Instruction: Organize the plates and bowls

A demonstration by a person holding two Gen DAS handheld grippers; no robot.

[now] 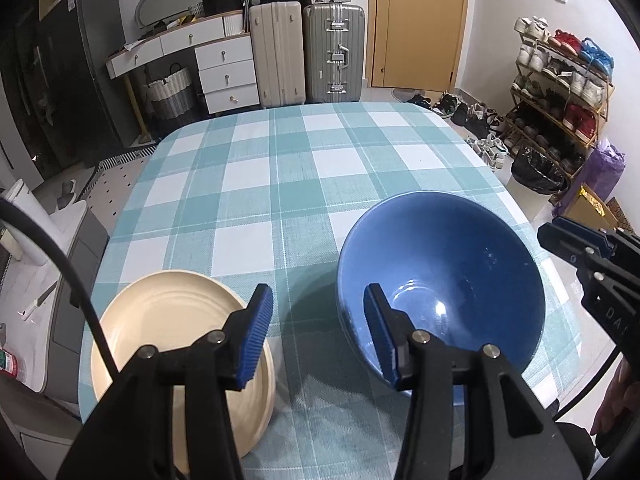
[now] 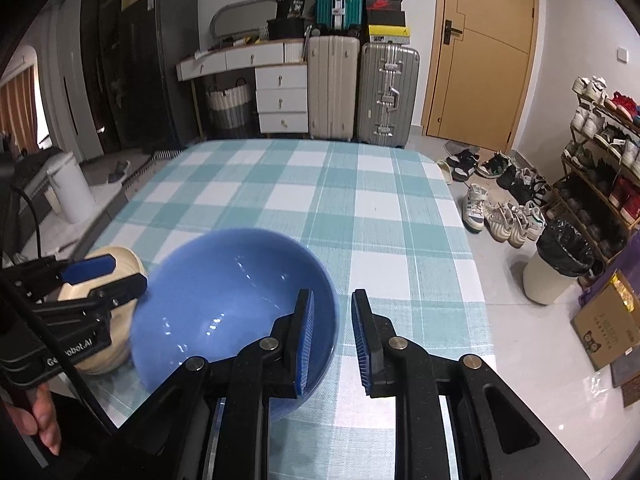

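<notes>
Now the glazed, slippery bowl (image 1: 440, 276) is being eyed for a rim grip, left gripper (image 1: 318, 336) half-open and right gripper (image 2: 332, 336) narrowly parted, both empty

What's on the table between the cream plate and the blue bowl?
Nothing: only bare checked tablecloth in shadow lies between the plate and the bowl, seen in the left wrist view.

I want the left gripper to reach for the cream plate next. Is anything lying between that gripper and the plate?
Nothing visible does. The left gripper hangs with its jaws apart and empty over the tablecloth, and the cream plate lies just beside its left finger. The blue bowl is on the other side.
</notes>
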